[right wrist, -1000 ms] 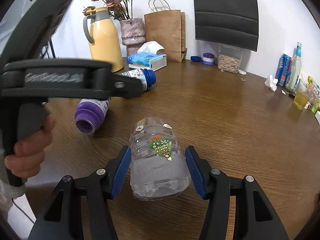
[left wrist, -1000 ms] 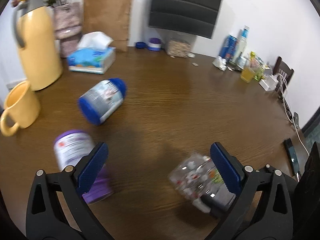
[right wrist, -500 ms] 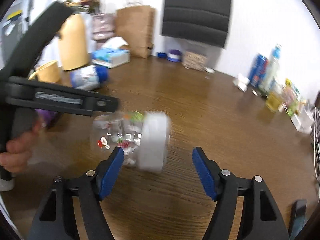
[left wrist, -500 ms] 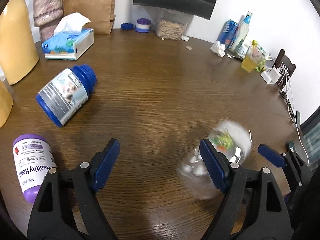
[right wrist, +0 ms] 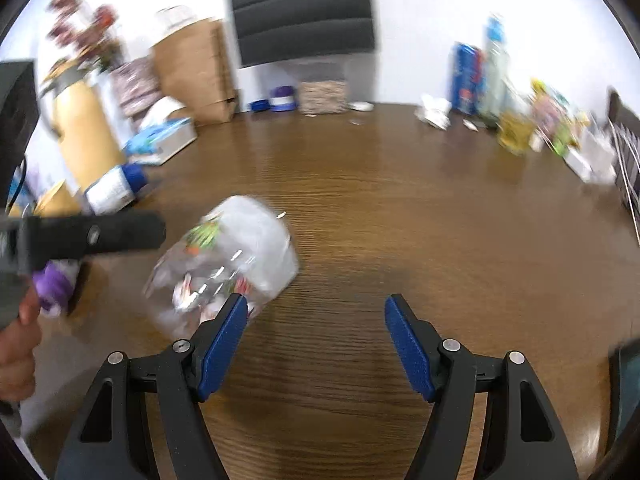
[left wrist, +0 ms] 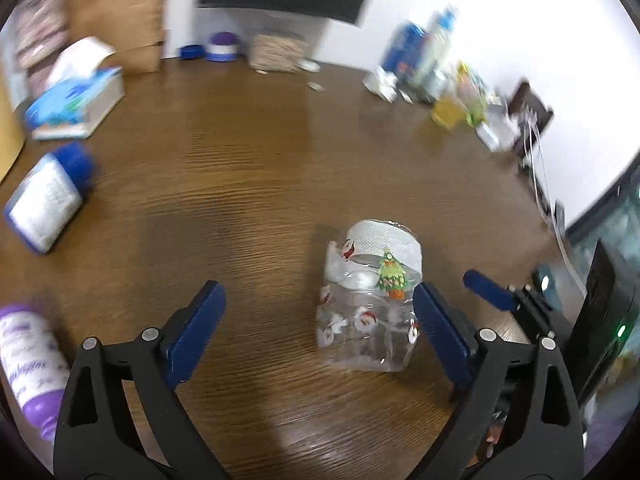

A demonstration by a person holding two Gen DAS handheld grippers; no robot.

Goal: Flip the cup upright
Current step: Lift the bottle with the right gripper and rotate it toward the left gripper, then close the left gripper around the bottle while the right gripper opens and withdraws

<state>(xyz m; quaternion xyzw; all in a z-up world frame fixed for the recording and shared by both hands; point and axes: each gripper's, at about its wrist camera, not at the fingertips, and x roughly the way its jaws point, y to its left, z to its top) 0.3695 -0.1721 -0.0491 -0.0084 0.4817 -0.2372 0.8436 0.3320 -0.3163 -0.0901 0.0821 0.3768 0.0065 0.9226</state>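
The cup point(left wrist: 370, 296) now stands up on the tabletop point(left wrist: 260, 184); right tongs point(right wrist: 316, 344) have let go, wide, and left tongs point(left wrist: 316, 344) wide too.

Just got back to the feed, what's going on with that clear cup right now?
Neither gripper holds it. The clear cup with Christmas stickers stands on the wooden table, white band at its top, though it looks tilted and blurred in the right wrist view, so it may not have settled. The left gripper is open, its right finger close beside the cup. The right gripper is open too, with the cup just off its left finger. Two supplement bottles lie on their sides nearby, one blue, one purple.
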